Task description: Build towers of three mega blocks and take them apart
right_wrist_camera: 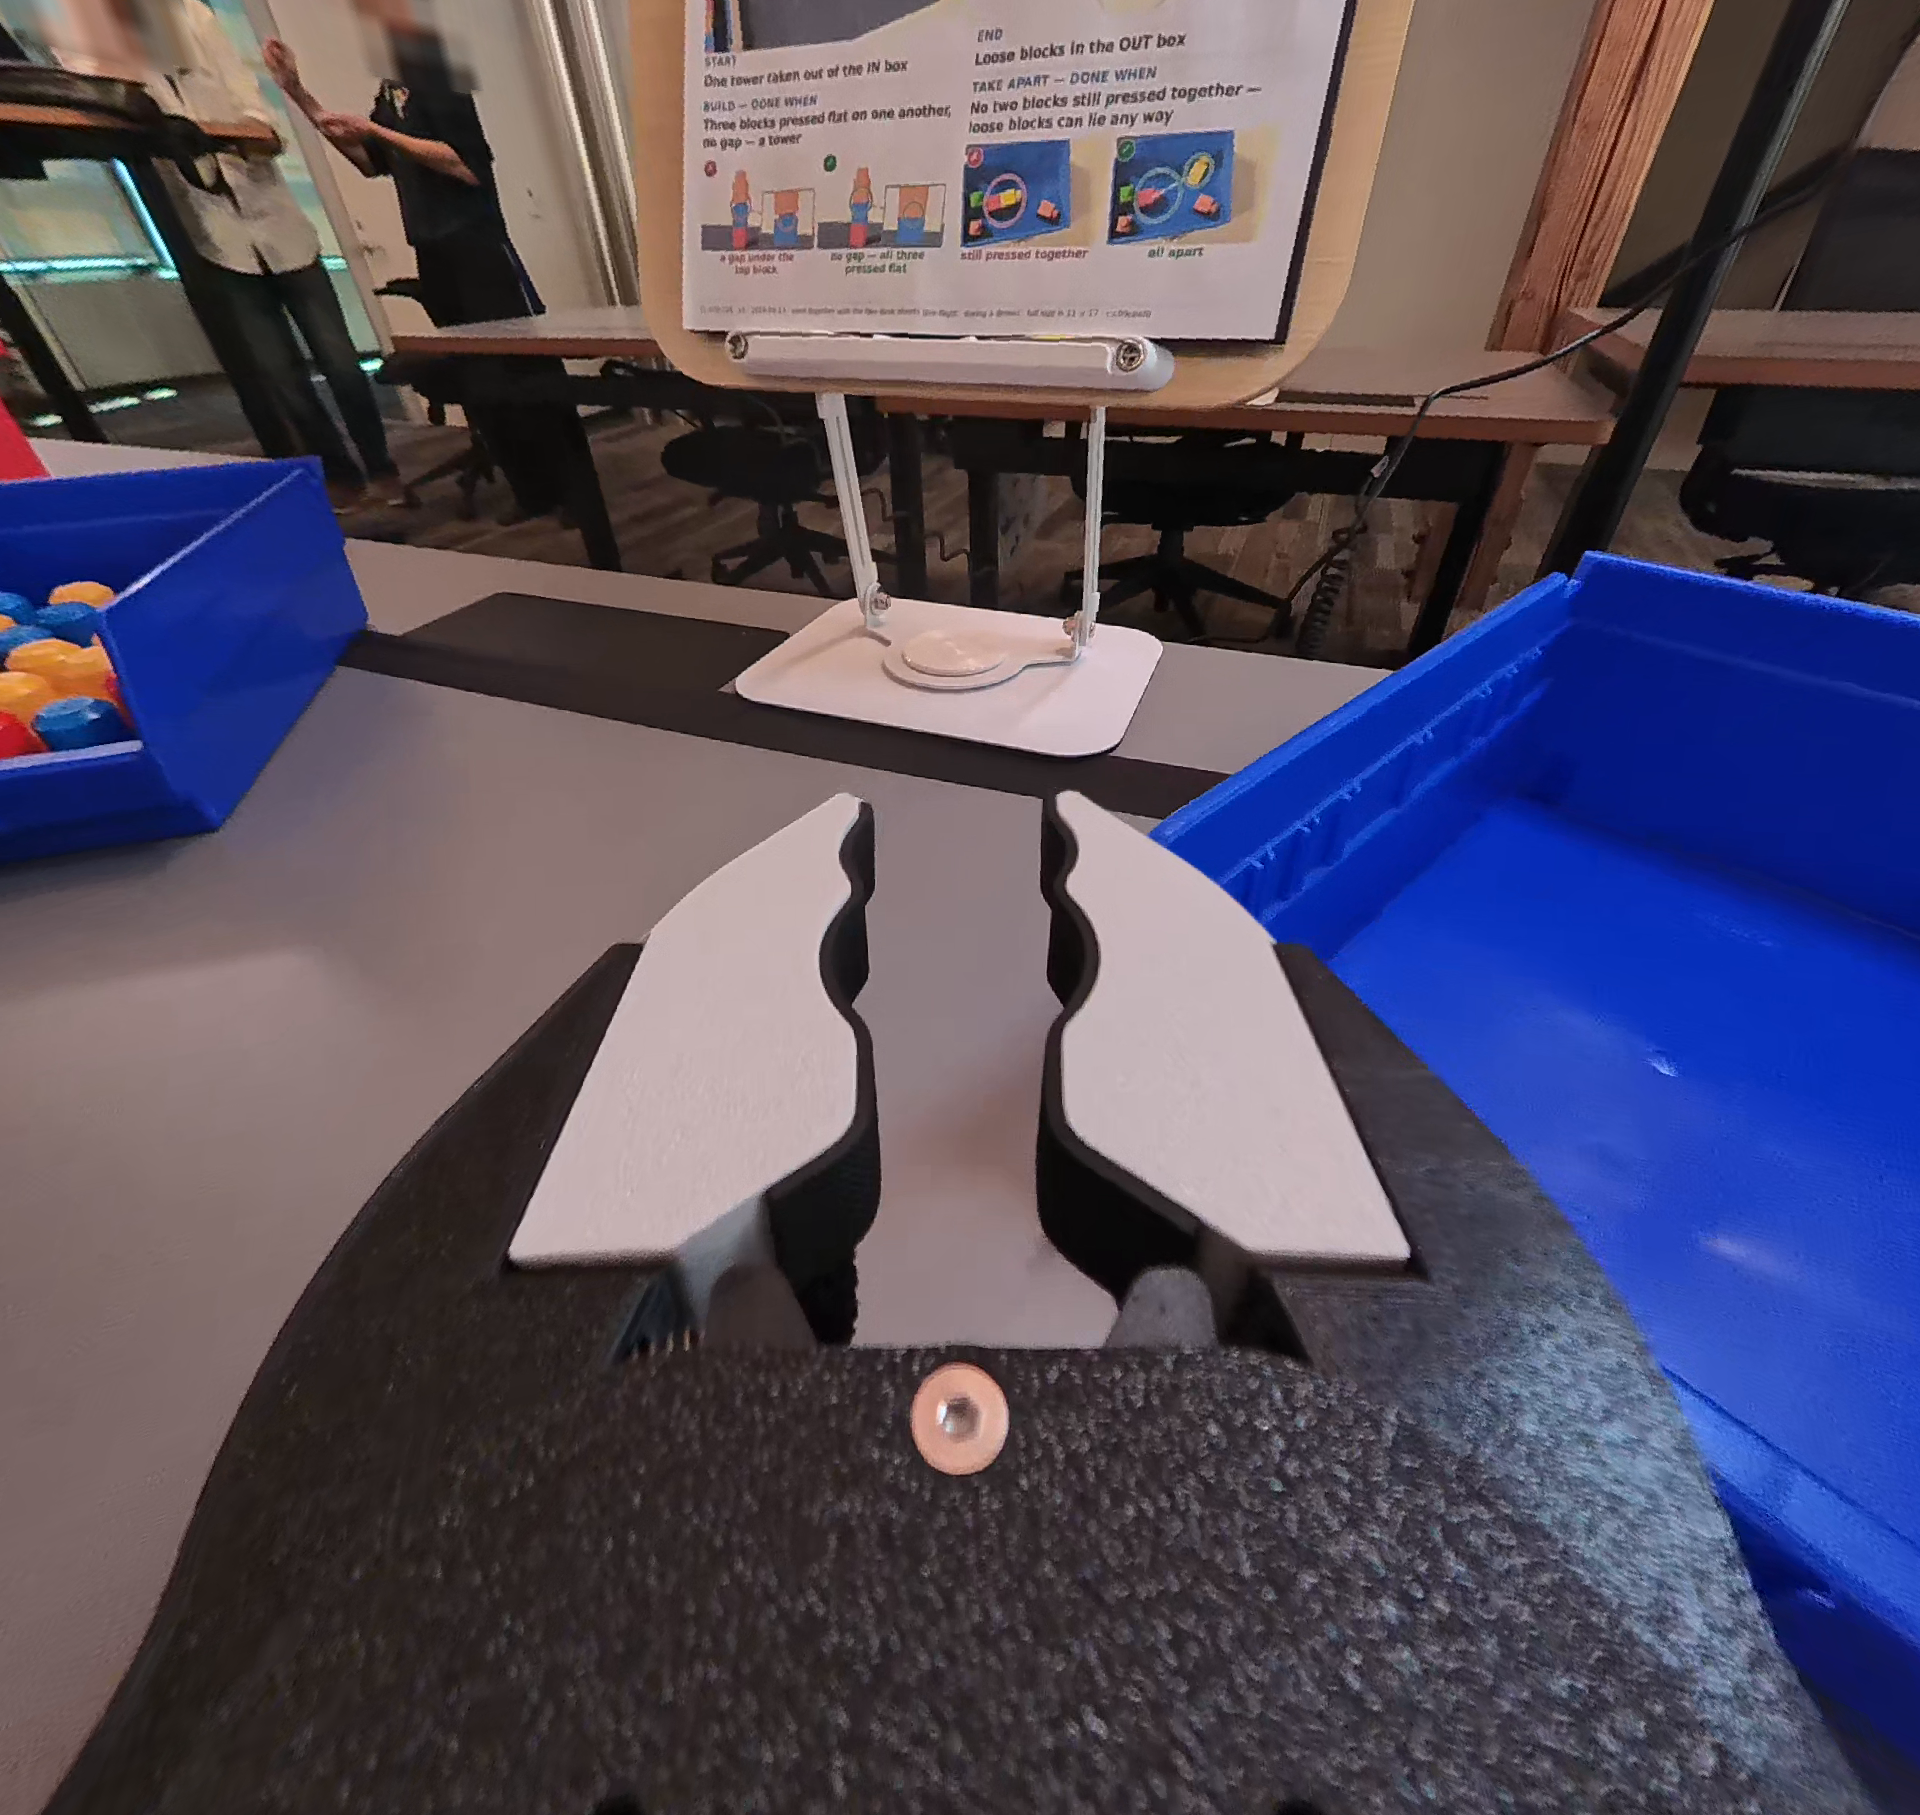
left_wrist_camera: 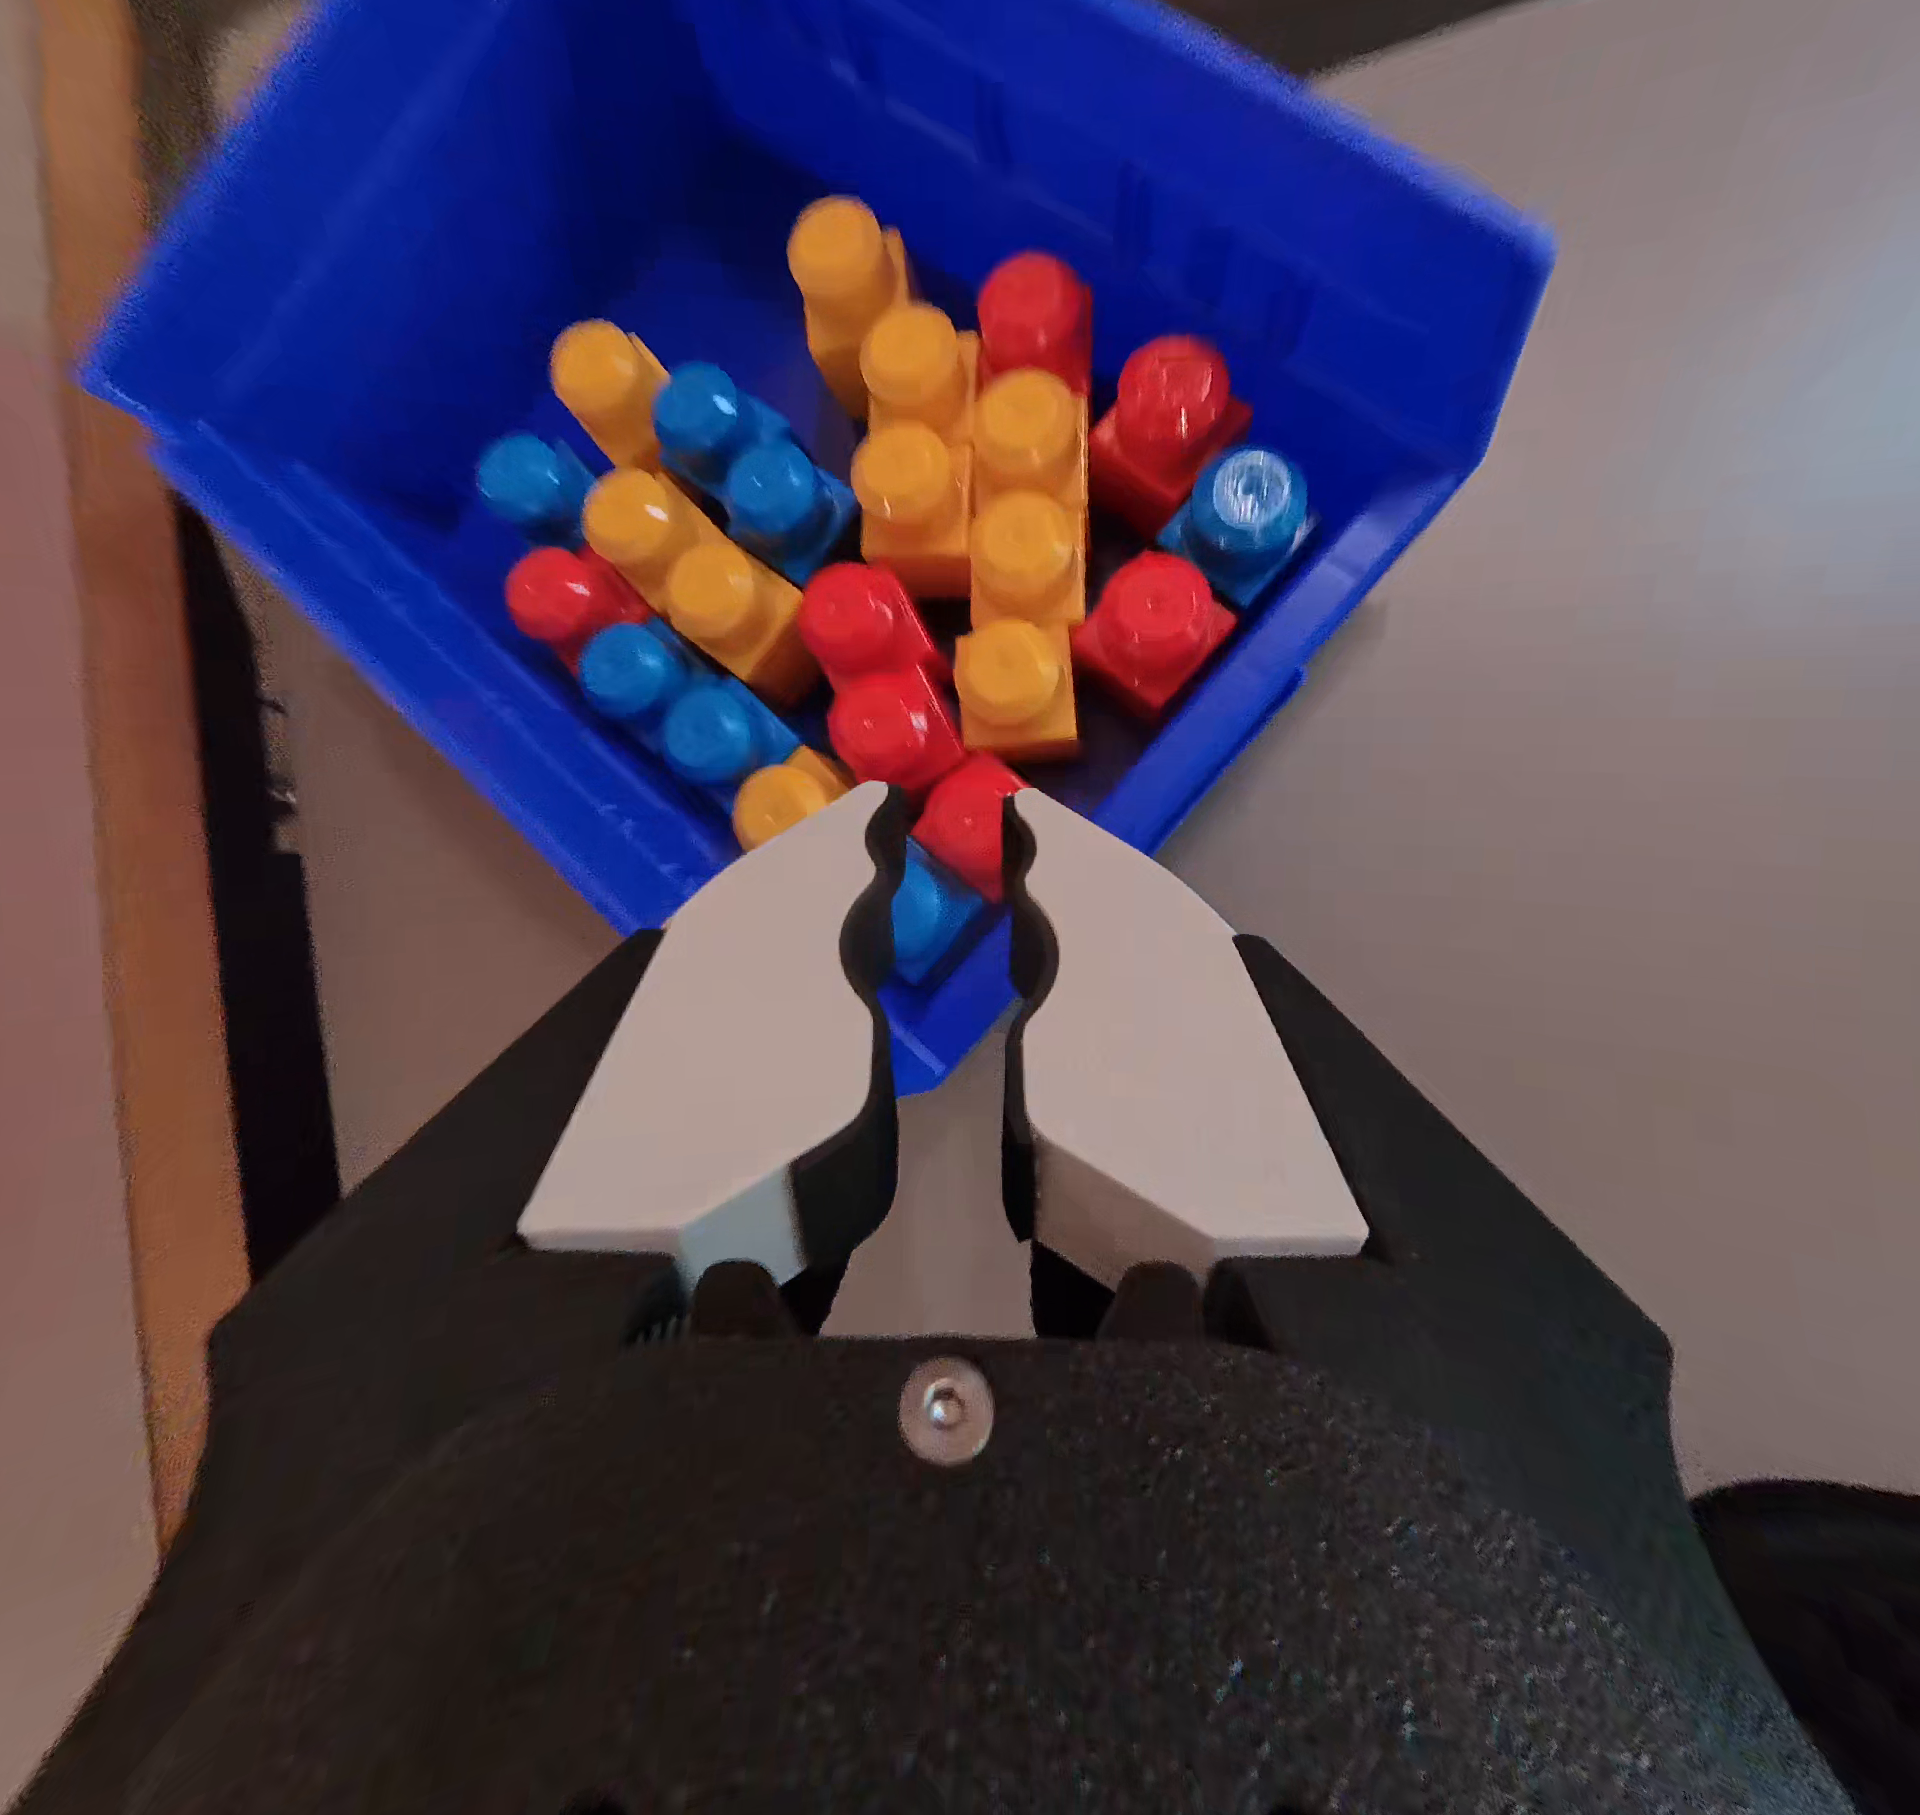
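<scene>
In the left wrist view a blue bin (left_wrist_camera: 436, 238) holds several red, yellow and blue mega block stacks (left_wrist_camera: 1023, 539). My left gripper (left_wrist_camera: 948, 809) is at the bin's near corner. Its jaws are closed narrowly on the red top block (left_wrist_camera: 961, 825) of a stack, with a blue block (left_wrist_camera: 930, 918) under it; both pads seem to touch it. The view is blurred. My right gripper (right_wrist_camera: 956, 809) is open and empty, low over the grey table (right_wrist_camera: 312, 986). The block bin (right_wrist_camera: 208, 622) is at its far left.
An empty blue bin (right_wrist_camera: 1621, 986) stands right beside the right gripper. A white stand (right_wrist_camera: 951, 674) holding a printed sheet sits on a black strip (right_wrist_camera: 582, 653) at the table's back edge. People, desks and chairs are beyond the table. The gap from one gripper's tips to the other's is roughly 50 cm.
</scene>
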